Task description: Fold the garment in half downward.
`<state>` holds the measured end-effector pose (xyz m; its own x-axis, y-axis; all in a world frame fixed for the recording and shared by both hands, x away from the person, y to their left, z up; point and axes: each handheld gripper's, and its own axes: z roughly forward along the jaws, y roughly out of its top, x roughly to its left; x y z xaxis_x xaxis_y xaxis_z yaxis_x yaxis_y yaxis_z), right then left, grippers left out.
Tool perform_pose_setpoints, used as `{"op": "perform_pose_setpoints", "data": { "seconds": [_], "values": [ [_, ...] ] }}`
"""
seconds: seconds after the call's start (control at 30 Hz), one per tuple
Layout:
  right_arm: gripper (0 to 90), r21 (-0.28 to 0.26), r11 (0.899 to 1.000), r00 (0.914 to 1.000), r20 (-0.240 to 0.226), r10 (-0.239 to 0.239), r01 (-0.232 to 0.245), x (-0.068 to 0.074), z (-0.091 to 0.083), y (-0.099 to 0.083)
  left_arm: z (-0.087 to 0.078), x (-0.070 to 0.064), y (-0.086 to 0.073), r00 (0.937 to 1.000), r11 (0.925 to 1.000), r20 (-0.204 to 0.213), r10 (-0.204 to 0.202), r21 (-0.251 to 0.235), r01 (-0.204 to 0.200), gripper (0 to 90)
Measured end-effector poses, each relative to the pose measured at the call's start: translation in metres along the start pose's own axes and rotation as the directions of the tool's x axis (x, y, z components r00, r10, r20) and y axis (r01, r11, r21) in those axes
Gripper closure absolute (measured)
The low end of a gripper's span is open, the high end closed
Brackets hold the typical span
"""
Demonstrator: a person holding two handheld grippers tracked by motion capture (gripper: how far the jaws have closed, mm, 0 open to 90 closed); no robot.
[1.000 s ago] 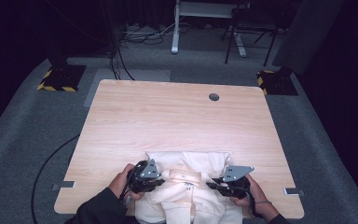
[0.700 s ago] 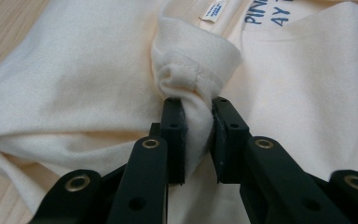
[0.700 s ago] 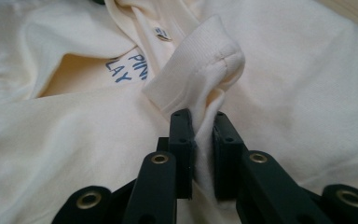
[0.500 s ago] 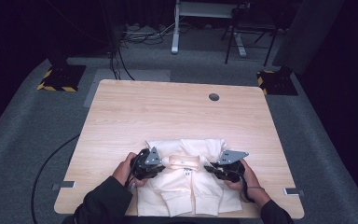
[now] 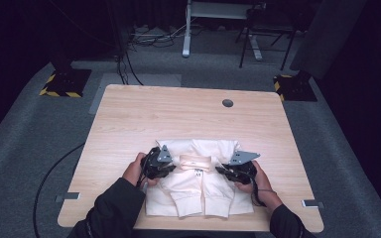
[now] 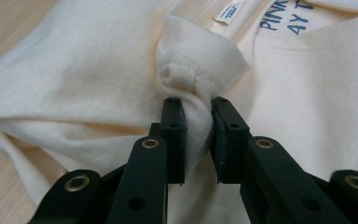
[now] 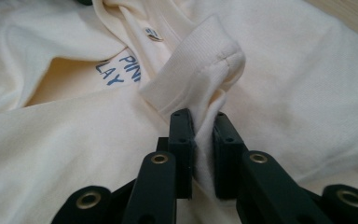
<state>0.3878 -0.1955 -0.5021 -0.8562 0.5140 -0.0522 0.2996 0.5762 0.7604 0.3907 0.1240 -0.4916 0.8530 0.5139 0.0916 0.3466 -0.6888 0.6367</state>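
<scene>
A cream sweatshirt (image 5: 198, 186) with blue lettering lies partly folded on the near half of the wooden table (image 5: 178, 114), its two ribbed cuffs pointing toward the front edge. My left gripper (image 5: 164, 168) sits at the garment's left side, shut on a bunched ribbed edge of the sweatshirt (image 6: 193, 77). At the right side, my right gripper (image 5: 226, 172) is shut on a folded ribbed band of the same sweatshirt (image 7: 205, 65). In both gripper views cloth is pinched between the black jaws.
A round cable hole (image 5: 227, 103) lies in the table's far right part. Bare wood stretches behind and beside the garment. Beyond the table on the dark carpet stand two yellow-and-black striped bases (image 5: 62, 82) and a desk frame (image 5: 218, 20).
Both grippers have carried the sweatshirt away from the front edge toward the table's middle, and the garment now lies flatter with its cuffs laid out in front.
</scene>
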Motion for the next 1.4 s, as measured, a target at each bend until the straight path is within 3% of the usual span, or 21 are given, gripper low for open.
{"op": "perform_pose_setpoints", "data": {
  "seconds": [0.2,0.6,1.1,1.17,1.23,1.27,1.37,1.4],
  "values": [
    [81.4,0.018,1.0,0.9997,0.019,0.012,-0.012,-0.004,0.004,0.005,0.004,0.008,0.004,0.9994,0.9995,-0.007,-0.033,-0.003,0.033,76.2],
    [81.0,0.029,0.999,0.9987,0.048,0.014,-0.016,-0.012,0.009,0.011,0.011,0.015,0.008,0.9973,0.9981,-0.045,-0.059,-0.02,0.058,75.9],
    [79.8,0.026,0.999,0.998,0.058,0.026,-0.028,-0.016,0.011,0.012,0.013,0.019,0.008,0.9963,0.9966,-0.04,-0.076,-0.033,0.075,75.3],
    [78.3,0.026,0.999,0.9981,0.057,0.025,-0.026,-0.016,0.011,0.012,0.013,0.018,0.009,0.9963,0.9962,-0.032,-0.08,-0.038,0.079,72.1],
    [74.1,0.026,0.999,0.9989,0.041,0.023,-0.024,-0.016,0.009,0.012,0.014,0.015,0.009,0.9969,0.9976,-0.054,-0.057,-0.042,0.055,66.8],
    [69.1,0.022,1.0,0.9997,0.018,0.016,-0.017,-0.015,0.007,0.012,0.013,0.015,0.01,0.9979,0.9971,-0.025,-0.06,-0.049,0.058,59.8],
    [61.4,0.013,1.0,0.9999,0.014,-0.006,0.006,-0.011,0.002,0.015,0.012,0.011,0.012,0.9984,0.9979,-0.027,-0.049,-0.043,0.048,46.6],
    [59.5,0.002,1.0,0.9999,0.011,-0.001,0.001,-0.01,0.0,0.017,0.012,0.01,0.014,0.9984,0.9979,-0.027,-0.049,-0.044,0.048,38.3]
  ]
}}
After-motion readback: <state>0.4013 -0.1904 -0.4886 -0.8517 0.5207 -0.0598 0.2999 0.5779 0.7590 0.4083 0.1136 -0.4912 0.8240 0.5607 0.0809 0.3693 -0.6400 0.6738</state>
